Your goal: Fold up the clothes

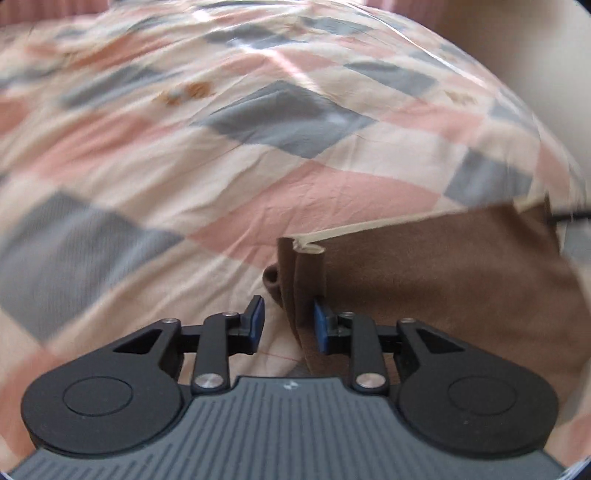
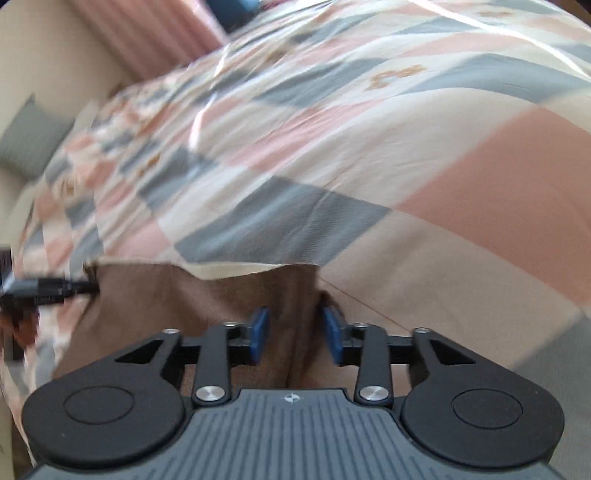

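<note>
A brown garment [image 1: 443, 277] with a cream edge lies spread over the checked bedspread [image 1: 258, 166]. Its bunched left corner stands between the blue pads of my left gripper [image 1: 289, 325]. That corner touches the right pad, with a gap to the left pad, so the gripper is open. In the right wrist view, the garment [image 2: 184, 302] runs to the left. Its right edge lies between the pads of my right gripper [image 2: 294, 336], which is open. Both views are blurred.
The pink, grey and cream bedspread [image 2: 332, 147] fills most of both views. A grey pillow [image 2: 33, 147] and a pink curtain [image 2: 155, 33] sit at the far left. A dark part of the other tool [image 2: 44, 288] shows at the garment's left corner.
</note>
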{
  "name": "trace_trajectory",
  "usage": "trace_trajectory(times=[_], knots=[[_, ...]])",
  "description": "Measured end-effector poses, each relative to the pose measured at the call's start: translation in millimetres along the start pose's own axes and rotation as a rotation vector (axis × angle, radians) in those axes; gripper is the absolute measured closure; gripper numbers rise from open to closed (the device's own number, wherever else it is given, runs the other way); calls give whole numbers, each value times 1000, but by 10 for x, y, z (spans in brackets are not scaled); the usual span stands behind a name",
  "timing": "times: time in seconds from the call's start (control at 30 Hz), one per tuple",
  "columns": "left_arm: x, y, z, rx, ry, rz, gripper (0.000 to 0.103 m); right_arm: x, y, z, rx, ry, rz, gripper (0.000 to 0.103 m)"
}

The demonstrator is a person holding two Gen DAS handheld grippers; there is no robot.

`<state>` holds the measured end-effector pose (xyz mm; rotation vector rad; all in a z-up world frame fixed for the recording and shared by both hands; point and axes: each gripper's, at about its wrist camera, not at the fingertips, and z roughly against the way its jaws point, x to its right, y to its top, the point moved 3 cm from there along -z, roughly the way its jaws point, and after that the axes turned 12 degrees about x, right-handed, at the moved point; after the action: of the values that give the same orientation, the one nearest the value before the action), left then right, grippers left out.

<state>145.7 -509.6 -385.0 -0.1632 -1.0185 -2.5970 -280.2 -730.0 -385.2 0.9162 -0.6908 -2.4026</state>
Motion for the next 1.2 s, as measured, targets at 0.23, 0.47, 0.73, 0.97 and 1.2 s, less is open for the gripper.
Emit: trace_trajectory(times=[0.23, 0.47, 0.73, 0.97, 1.2], knots=[[-118, -79, 32, 10, -12, 165, 76, 67, -193, 59, 57, -9, -75, 56], [-160, -106, 76, 33, -60, 235, 68, 27, -237, 58, 81, 6, -113, 56], [-49, -108, 25, 43, -80, 184, 100, -63, -208, -38, 77, -2, -55, 94], [-73, -17, 67, 130, -40, 151, 100, 51, -168, 95, 149, -63, -90, 101], [120, 19, 24, 130, 119, -24, 92, -91, -138, 20, 148, -296, -23, 80]])
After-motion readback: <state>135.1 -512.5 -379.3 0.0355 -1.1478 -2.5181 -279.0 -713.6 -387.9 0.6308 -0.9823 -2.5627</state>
